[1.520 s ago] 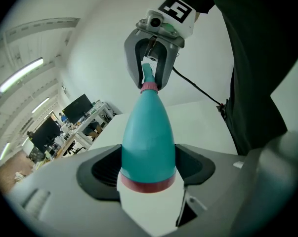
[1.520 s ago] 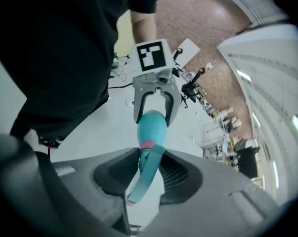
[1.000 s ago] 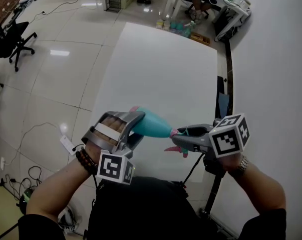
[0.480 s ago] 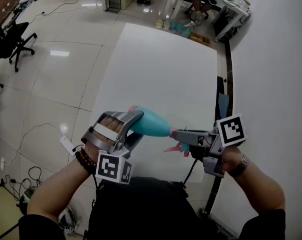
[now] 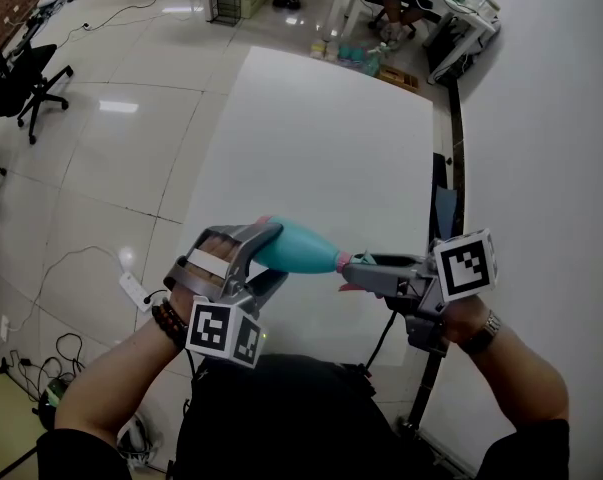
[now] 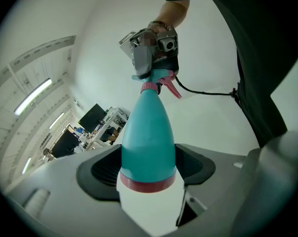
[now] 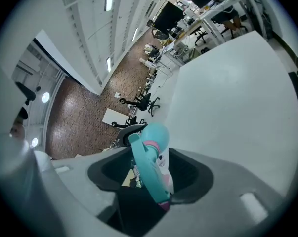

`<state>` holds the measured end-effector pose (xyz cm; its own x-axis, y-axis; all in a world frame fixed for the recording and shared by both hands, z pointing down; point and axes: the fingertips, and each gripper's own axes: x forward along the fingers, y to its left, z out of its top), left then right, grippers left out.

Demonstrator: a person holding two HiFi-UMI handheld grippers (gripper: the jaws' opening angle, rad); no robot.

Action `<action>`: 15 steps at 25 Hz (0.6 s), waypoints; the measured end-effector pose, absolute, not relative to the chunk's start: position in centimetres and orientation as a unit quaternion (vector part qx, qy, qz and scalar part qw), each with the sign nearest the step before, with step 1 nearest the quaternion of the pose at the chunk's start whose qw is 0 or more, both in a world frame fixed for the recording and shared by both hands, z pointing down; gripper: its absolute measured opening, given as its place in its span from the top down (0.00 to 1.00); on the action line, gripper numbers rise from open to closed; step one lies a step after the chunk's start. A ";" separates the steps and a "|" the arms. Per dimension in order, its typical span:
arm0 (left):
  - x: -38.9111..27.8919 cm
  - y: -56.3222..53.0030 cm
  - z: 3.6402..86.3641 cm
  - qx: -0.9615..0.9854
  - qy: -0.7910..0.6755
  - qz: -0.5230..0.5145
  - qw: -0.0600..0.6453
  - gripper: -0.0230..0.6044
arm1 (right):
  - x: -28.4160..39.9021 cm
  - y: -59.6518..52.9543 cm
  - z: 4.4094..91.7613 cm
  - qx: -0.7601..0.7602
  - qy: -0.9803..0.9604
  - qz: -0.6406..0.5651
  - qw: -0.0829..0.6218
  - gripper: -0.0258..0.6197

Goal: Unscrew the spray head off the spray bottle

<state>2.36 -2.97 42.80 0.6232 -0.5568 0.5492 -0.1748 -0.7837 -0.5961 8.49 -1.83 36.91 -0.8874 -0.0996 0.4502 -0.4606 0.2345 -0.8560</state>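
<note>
Teal and smooth, one cone-shaped plastic spray bottle (image 5: 303,249) is held lying almost level in the air above the near edge of the white table (image 5: 321,128), with its narrow neck toward the person's right. The left hand (image 5: 213,255), with a bead bracelet (image 5: 171,323) on the wrist, comes in from the left of the table edge and slants down. Its left gripper (image 5: 268,258) is clamped with the ribbed black pads on the wide lower body of the bottle, near a dark red band (image 6: 148,184). The right hand (image 5: 463,318), with a wristwatch (image 5: 484,333), reaches from the opposite side above the same edge. The jaws of the right gripper (image 5: 349,268) have just been opening; the one teal and pink spray head (image 7: 149,167) stands between them with a gap at each pad. There are two grey grippers, each with one marker cube.
</note>
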 end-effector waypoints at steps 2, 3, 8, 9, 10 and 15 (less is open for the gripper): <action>2.3 -2.9 42.8 -0.878 0.213 -0.366 0.222 0.39 | 8.8 -2.0 36.6 0.185 -0.786 0.566 0.169 0.62; 2.3 -2.9 42.8 -0.884 0.214 -0.359 0.208 0.39 | 9.0 -2.1 36.3 0.187 -0.793 0.551 0.179 0.62; 2.2 -3.4 43.5 -0.897 0.224 -0.345 0.163 0.39 | 8.6 -1.8 34.7 0.171 -0.809 0.527 0.195 0.62; 2.2 -3.4 43.8 -0.898 0.225 -0.344 0.157 0.39 | 8.5 -1.6 34.6 0.166 -0.810 0.525 0.200 0.62; 2.3 -3.5 44.0 -0.899 0.225 -0.344 0.155 0.39 | 8.4 -1.3 34.5 0.160 -0.811 0.523 0.206 0.62; 2.5 -3.4 44.2 -0.896 0.217 -0.354 0.158 0.39 | 7.7 0.2 33.9 0.128 -0.816 0.510 0.242 0.62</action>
<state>2.54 -3.41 44.16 0.6557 -0.5005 0.5653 -0.2777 -0.8561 -0.4358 7.75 0.24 33.88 -0.8504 0.0385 0.5248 -0.4547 0.4482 -0.7696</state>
